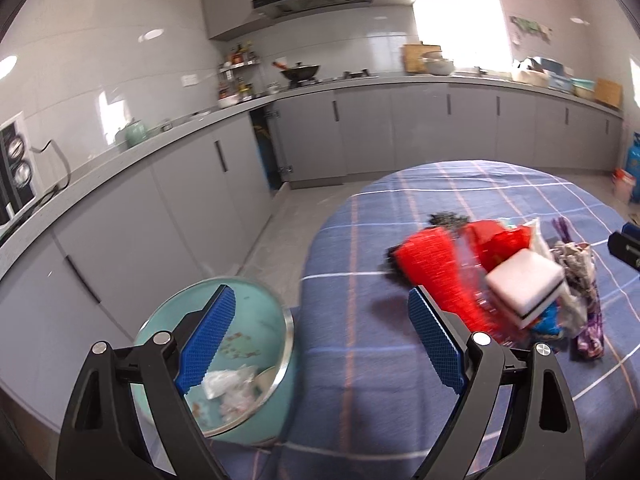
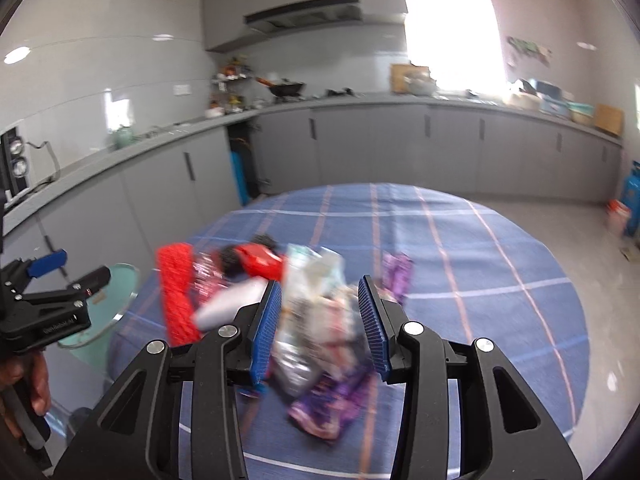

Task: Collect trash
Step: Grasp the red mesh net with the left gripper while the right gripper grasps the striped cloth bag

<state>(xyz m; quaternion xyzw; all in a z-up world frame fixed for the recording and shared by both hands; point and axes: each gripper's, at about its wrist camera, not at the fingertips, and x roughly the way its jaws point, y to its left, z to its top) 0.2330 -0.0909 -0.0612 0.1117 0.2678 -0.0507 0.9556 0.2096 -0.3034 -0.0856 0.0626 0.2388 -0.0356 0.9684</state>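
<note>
Left wrist view: left gripper fills the bottom of the frame; blue pads spread wide, released, nothing between them; left pad over the bin, right pad over the cloth
Bin: teal trash bin at lower left, standing on the floor just beside the table edge; crumpled white and reddish scraps lie inside
Table: round table under a blue plaid cloth, lower right to centre right
Trash pile, left wrist view: heap at centre right of the frame; red wrapper on its left side; white sponge with a dark base on top, tilted; purple wrapper at its right edge; all blurred, details not legible
Right wrist view: right gripper at bottom centre; pads partly parted, straddling a clear crinkled plastic bag at the near side of the pile; whether the pads press the bag I cannot tell, blur
Near pile, right wrist view: purple wrapper below the bag, toward the bottom centre
Left edge, right wrist view: the left gripper at centre left above the bin rim; hand below it
Background: grey cabinets and counter across mid-frame; wok upper centre; bright window upper right
</note>
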